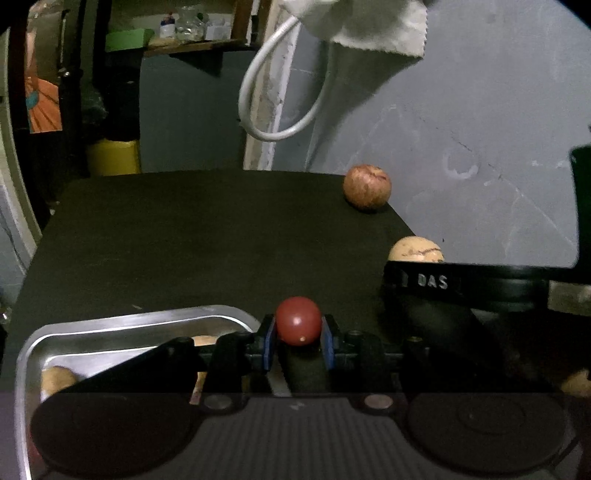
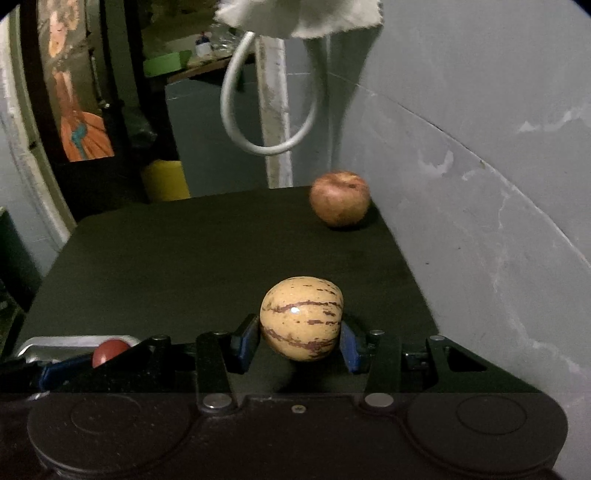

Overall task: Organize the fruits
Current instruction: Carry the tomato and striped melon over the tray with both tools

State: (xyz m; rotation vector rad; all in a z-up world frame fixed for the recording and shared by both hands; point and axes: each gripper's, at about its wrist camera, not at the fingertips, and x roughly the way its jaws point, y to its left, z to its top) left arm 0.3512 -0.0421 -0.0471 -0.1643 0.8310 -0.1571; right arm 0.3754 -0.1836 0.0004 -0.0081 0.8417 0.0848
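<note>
My left gripper [image 1: 298, 334] is shut on a small red fruit [image 1: 298, 320], held just right of a metal tray [image 1: 147, 318]; that fruit also shows in the right wrist view [image 2: 109, 350]. My right gripper [image 2: 300, 341] is shut on a cream fruit with brown stripes [image 2: 301, 323], above the dark tabletop [image 2: 184, 266]. The striped fruit shows partly in the left wrist view [image 1: 415, 250], behind the right gripper's body. A reddish apple [image 1: 366, 187] sits at the table's far right corner, also in the right wrist view [image 2: 340, 197].
The tray holds a tan fruit [image 1: 57, 380] and another pale piece, mostly hidden by my left gripper. Another tan fruit [image 1: 576, 382] shows at the right edge. A grey wall [image 2: 480, 184] runs along the table's right side. A white cable loop [image 1: 273, 96] and cloth [image 1: 369, 26] hang behind.
</note>
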